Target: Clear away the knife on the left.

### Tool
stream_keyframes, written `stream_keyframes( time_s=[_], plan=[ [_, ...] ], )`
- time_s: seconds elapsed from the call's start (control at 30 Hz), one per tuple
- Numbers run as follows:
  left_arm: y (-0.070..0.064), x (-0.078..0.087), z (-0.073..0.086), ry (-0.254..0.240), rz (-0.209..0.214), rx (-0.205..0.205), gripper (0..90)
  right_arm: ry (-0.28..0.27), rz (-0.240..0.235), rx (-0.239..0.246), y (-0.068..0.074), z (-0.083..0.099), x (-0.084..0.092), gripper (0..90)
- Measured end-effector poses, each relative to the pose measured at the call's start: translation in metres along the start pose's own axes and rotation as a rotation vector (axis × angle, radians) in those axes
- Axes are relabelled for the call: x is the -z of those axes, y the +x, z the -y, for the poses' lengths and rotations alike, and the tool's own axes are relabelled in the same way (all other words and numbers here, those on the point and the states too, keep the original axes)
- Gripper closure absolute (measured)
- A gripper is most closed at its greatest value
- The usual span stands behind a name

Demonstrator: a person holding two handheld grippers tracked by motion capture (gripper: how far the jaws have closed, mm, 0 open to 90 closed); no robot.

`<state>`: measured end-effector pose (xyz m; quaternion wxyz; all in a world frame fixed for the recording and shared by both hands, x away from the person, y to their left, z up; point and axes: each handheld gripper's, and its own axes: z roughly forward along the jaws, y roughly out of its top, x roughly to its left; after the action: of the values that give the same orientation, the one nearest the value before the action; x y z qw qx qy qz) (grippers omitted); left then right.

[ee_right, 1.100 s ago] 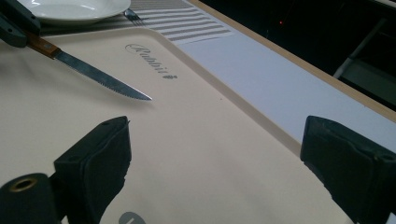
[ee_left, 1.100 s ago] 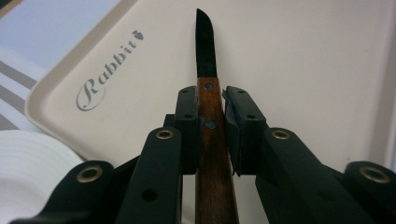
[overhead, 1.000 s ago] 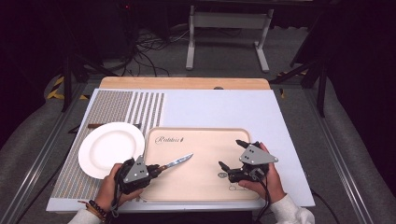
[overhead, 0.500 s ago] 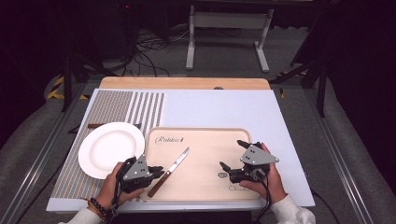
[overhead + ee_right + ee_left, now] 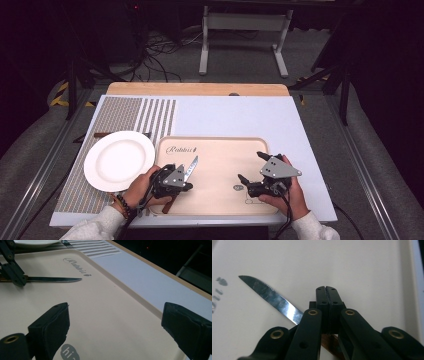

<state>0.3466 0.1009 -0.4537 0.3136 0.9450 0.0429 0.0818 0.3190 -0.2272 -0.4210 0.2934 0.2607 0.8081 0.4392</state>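
Observation:
A steak knife [image 5: 191, 167] with a serrated blade and a brown handle lies flat on the beige tray [image 5: 215, 140], blade pointing away from me. My left gripper [image 5: 189, 187] hovers over the knife's handle end. In the left gripper view its pads [image 5: 322, 296] meet with nothing between them, while the knife [image 5: 272, 296] passes underneath. My right gripper [image 5: 250, 166] is held over the right part of the tray, jaws wide open and empty. The right gripper view looks across the tray [image 5: 140, 302] to the knife [image 5: 55, 279], with my right gripper [image 5: 115, 327] in the foreground.
A white plate [image 5: 119, 160] sits on a striped placemat [image 5: 125, 115] left of the tray. A brown-handled utensil [image 5: 102, 135] pokes out from behind the plate. The tray and mat lie on a white board [image 5: 240, 115] with a wooden far edge; dark floor and cables lie beyond.
The knife went from sticking out of my left gripper to lying on the tray at a steeper angle. The left gripper slid right over its handle. The right gripper stayed put.

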Motion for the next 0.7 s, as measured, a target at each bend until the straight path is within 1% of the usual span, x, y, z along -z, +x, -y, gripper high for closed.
stream_keyframes(
  time_s=[0.03,0.07,0.13,0.23,0.27,0.3,0.33,0.4,0.47,0.5,0.53,0.57,0.63,0.7],
  plan=[
    [0.000,0.000,0.000,0.000,0.000,0.000,90.0,0.000,-0.001,-0.001,0.000,0.000,0.000,9.3],
    [0.001,-0.001,-0.003,0.015,-0.007,-0.007,90.0,0.003,-0.002,0.001,0.000,0.000,0.000,9.4],
    [0.002,-0.001,-0.004,0.023,-0.010,-0.009,90.0,0.005,-0.004,0.000,0.000,0.001,-0.001,9.4],
    [0.001,0.002,-0.001,0.037,-0.024,-0.006,90.0,0.013,-0.007,0.011,0.001,0.001,-0.002,9.6],
    [0.001,0.004,0.001,0.043,-0.028,-0.008,90.0,0.019,-0.001,0.026,0.002,0.001,-0.003,9.7],
    [0.002,0.008,0.006,0.049,-0.038,0.005,90.0,0.019,-0.001,0.027,0.002,0.000,-0.003,9.7],
    [0.002,0.008,0.006,0.049,-0.038,0.005,90.0,0.018,-0.003,0.028,0.002,0.000,-0.003,9.7],
    [0.004,0.011,0.010,0.052,-0.046,0.020,90.0,0.018,-0.004,0.030,0.003,0.000,-0.004,9.7],
    [0.003,0.015,0.014,0.058,-0.053,0.046,90.0,0.025,-0.003,0.036,0.004,0.000,-0.004,9.7],
    [0.001,0.016,0.014,0.075,-0.078,0.053,90.0,0.025,-0.005,0.035,0.004,0.000,-0.004,9.7],
    [-0.003,0.018,0.013,0.102,-0.097,0.039,90.0,0.024,-0.006,0.031,0.003,0.000,-0.003,9.7],
    [-0.005,0.018,0.013,0.112,-0.106,0.038,90.0,0.022,-0.004,0.025,0.003,0.000,-0.003,9.7],
    [-0.008,0.021,0.015,0.121,-0.106,0.047,90.0,0.021,-0.005,0.019,0.002,0.001,-0.002,9.7],
    [-0.007,0.024,0.019,0.123,-0.108,0.069,90.0,0.027,-0.002,0.017,0.002,0.002,-0.001,9.7]
  ],
)
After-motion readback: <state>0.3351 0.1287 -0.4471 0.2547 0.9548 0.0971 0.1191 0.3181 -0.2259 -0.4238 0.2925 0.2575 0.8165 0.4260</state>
